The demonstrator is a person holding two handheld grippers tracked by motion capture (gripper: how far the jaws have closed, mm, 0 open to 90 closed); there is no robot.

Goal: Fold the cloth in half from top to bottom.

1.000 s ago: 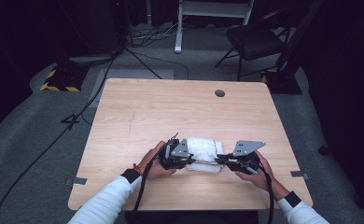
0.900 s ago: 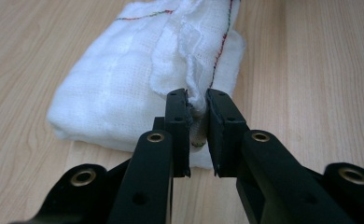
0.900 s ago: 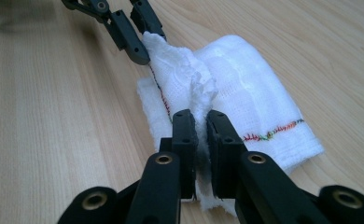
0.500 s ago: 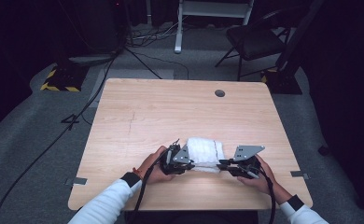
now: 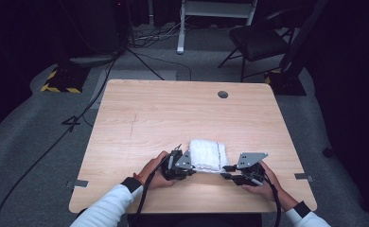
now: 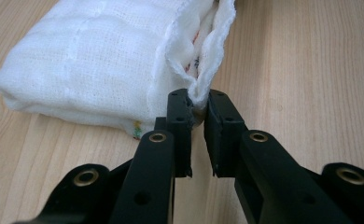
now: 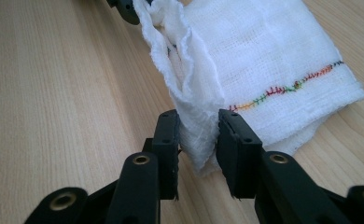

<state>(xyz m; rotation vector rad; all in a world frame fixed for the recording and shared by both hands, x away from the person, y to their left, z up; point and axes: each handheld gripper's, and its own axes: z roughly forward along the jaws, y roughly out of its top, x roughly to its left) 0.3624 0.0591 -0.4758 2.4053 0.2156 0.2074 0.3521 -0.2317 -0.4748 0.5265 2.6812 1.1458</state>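
Observation:
A folded white gauze cloth (image 5: 208, 154) with a rainbow-stitched hem lies on the wooden table (image 5: 173, 113) near its front edge. My left gripper (image 5: 192, 165) sits at the cloth's near left corner. In the left gripper view, my left gripper (image 6: 199, 100) is shut on a thin edge of the cloth (image 6: 87, 60). My right gripper (image 5: 226, 171) is at the near right corner. Its jaws have just been opening, and in the right gripper view a bunched fold of the cloth (image 7: 264, 56) hangs loosely between them (image 7: 198, 123).
A round cable hole (image 5: 223, 94) sits at the table's far right. A black chair (image 5: 258, 38) and cables (image 5: 140, 52) are on the floor beyond. Grey tape tabs (image 5: 80, 183) mark the table's side edges. The far half of the tabletop is bare wood.
My right gripper has shifted slightly toward the table's near edge, and the cloth's near edge now lies lower. The left hand has stayed put.

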